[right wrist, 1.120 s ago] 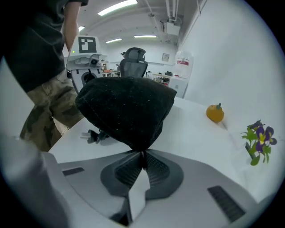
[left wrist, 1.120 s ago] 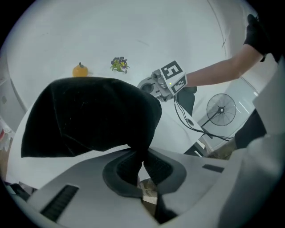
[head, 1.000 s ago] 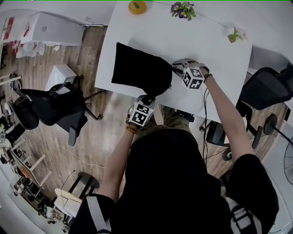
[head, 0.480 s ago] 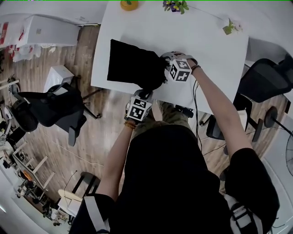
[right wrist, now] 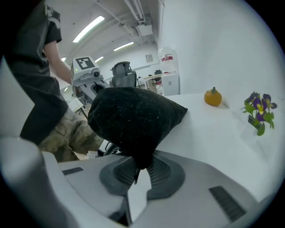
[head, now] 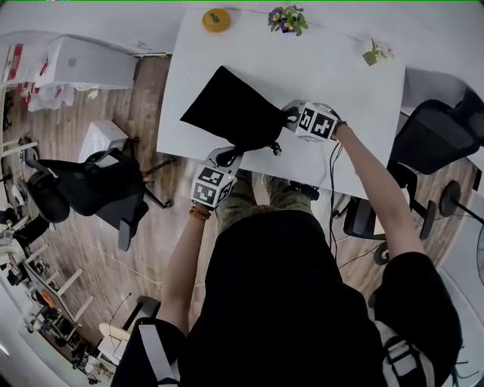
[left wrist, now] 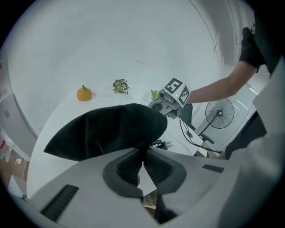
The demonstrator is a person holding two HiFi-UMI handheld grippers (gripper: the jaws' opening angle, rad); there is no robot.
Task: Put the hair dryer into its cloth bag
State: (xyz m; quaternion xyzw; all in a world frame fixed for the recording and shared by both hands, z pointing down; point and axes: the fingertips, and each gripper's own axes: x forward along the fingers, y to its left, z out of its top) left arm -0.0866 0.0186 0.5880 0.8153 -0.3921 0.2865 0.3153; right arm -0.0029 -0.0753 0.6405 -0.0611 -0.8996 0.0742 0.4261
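Note:
The black cloth bag (head: 231,115) bulges and hangs tilted over the white table (head: 340,91), its far corner low near the tabletop. My left gripper (head: 227,155) is shut on the bag's near edge, cloth pinched between its pads (left wrist: 133,164). My right gripper (head: 290,115) holds the bag's right edge; its jaws are closing, and the cloth (right wrist: 133,120) is pressed between them. A black plug and cord (head: 277,150) hang out under the bag's mouth, also seen as the plug (left wrist: 161,144) in the left gripper view. The hair dryer itself is hidden.
An orange ornament (head: 215,19), purple flowers (head: 287,17) and a small plant (head: 376,53) stand along the table's far edge. Office chairs stand at the left (head: 83,178) and right (head: 442,136). A floor fan (left wrist: 220,113) stands beyond the table.
The bag has risen at its near end and swung round to tilt. Both grippers have lifted with it, and the right one has gone from beside the bag to gripping its edge.

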